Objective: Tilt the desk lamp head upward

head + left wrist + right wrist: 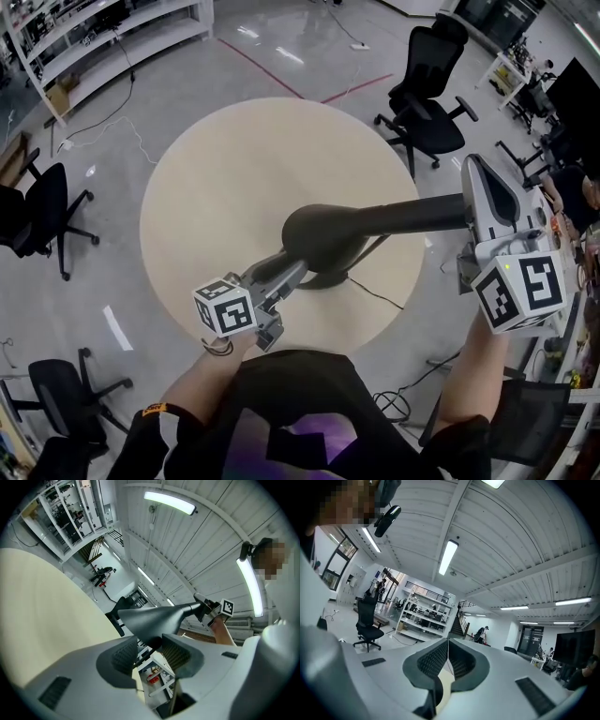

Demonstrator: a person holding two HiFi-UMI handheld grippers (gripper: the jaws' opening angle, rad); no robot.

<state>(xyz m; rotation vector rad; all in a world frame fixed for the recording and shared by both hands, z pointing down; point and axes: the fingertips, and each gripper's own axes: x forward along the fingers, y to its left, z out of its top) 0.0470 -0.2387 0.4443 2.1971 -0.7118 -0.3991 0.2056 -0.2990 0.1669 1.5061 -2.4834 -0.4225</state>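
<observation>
A dark desk lamp stands on the round beige table, with its bulbous head above the base. My left gripper reaches up under the head. Seen from the left gripper view, the head dips between the wide-open jaws of the left gripper, and the pads do not press on it. The lamp's thin arm runs right and ends against my right gripper. The right gripper has its pads closed together; whether it grips the arm is hidden.
A thin cable trails from the lamp base to the table's near right edge. Black office chairs stand around the table. White shelving lines the far left, and desks with clutter stand at the right.
</observation>
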